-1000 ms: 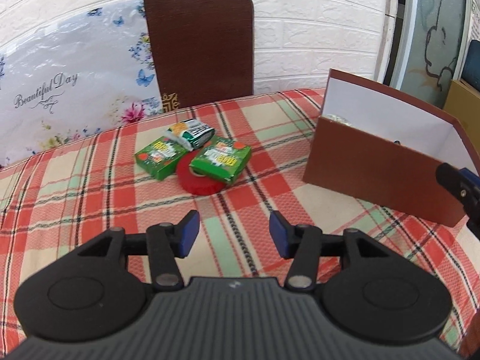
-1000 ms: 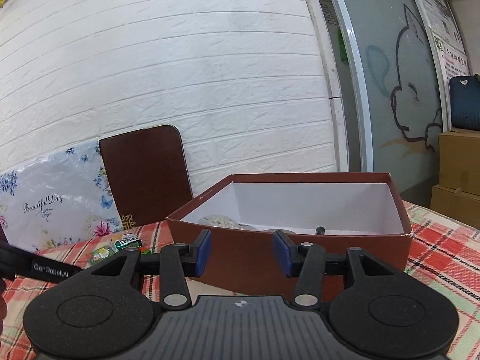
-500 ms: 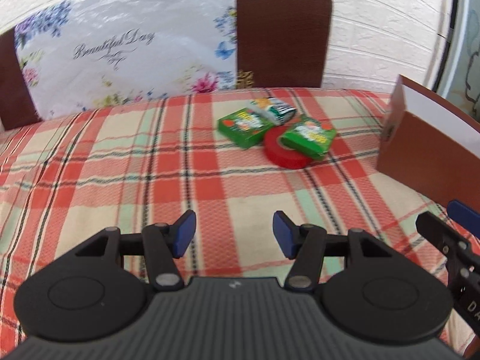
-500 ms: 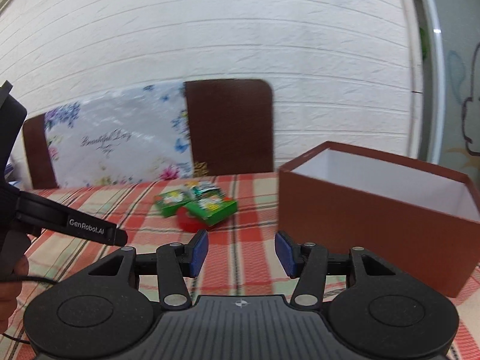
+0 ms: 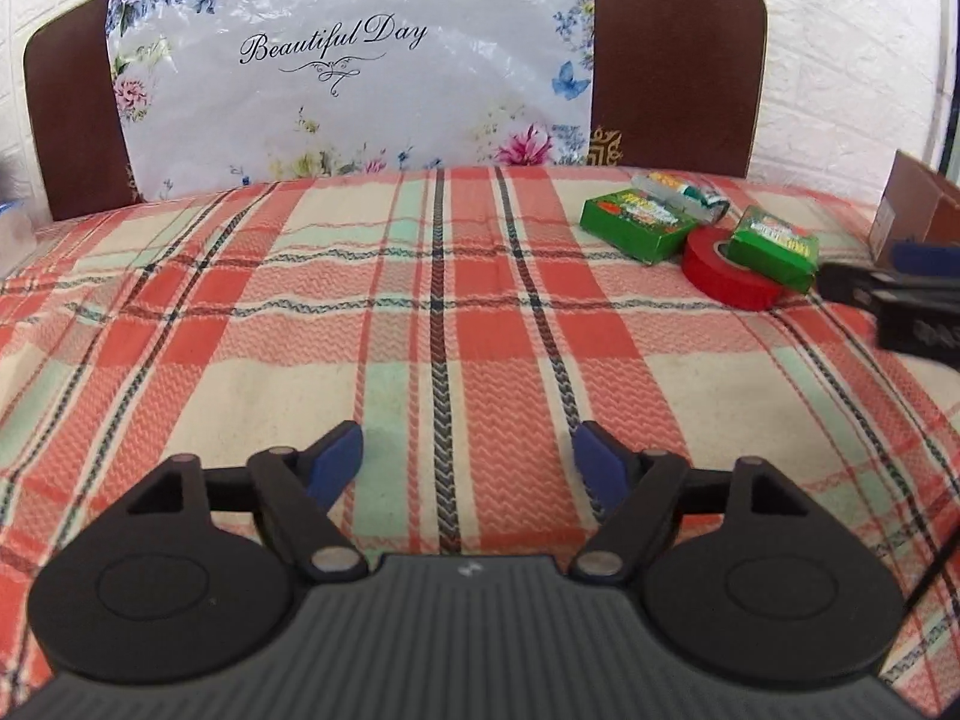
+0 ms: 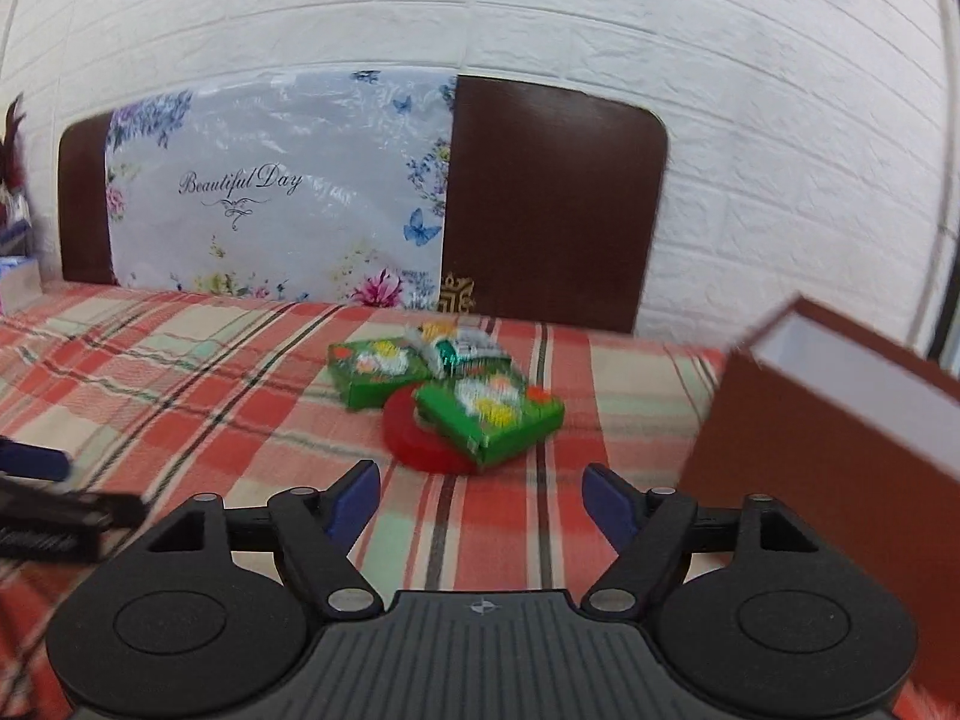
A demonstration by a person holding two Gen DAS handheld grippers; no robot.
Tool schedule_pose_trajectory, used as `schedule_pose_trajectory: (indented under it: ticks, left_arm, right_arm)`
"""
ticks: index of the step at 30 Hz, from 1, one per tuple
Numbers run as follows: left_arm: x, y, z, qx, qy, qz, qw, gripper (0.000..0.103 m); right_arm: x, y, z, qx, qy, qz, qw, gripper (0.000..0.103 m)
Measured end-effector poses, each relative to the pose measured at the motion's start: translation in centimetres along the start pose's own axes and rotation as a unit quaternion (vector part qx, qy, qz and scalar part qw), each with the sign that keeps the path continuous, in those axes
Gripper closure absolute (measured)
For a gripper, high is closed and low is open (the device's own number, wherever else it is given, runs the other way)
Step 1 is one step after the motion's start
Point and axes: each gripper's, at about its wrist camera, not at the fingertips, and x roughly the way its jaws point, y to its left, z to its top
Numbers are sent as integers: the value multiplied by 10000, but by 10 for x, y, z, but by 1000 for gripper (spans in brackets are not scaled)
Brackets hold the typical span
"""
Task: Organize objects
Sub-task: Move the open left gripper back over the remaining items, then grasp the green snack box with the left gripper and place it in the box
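Note:
Two green boxes (image 5: 635,219) (image 5: 774,247), a red tape roll (image 5: 723,276) and a silver-green packet (image 5: 690,195) lie clustered on the plaid cloth, far right in the left wrist view. In the right wrist view one green box (image 6: 491,412) leans on the red tape roll (image 6: 414,436), just ahead of my right gripper (image 6: 480,495), which is open and empty. My left gripper (image 5: 468,459) is open and empty over bare cloth, well left of the cluster. A brown box (image 6: 840,444) with a white inside stands at the right.
The plaid tablecloth (image 5: 420,324) covers the table. A brown chair back (image 6: 558,210) and a flowered plastic sheet (image 6: 282,192) stand behind the table against a white brick wall. The right gripper's fingers (image 5: 888,288) show at the left wrist view's right edge.
Both grippers have swung left. The right view has turned from the brown box to the cluster and moved closer to it. The left view has shifted so the cluster lies far right.

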Motion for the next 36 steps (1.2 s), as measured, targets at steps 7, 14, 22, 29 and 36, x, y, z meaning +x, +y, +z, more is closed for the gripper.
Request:
schedule_pose_trajectory:
  ticks: [7, 14, 22, 29, 36]
  left_arm:
    - [4, 1, -2, -40, -123, -120, 9998, 18]
    - [4, 0, -3, -10, -116, -110, 9999, 17]
    - [14, 8, 17, 352, 213, -259, 9988, 18]
    - [-1, 13, 97, -247, 309, -196, 9990, 35]
    - [-14, -106, 70, -34, 1455, -1846, 9720, 34]
  right_arm:
    - [73, -15, 30, -700, 287, 642, 9951, 12]
    - [80, -24, 24, -320, 668, 955, 9927, 42]
    - [-12, -16, -26, -187, 782, 1047, 9912, 42]
    - [-55, -20, -60, -398, 749, 636, 9944, 28]
    - [-49, -24, -63, -65, 837, 724, 9938, 26]
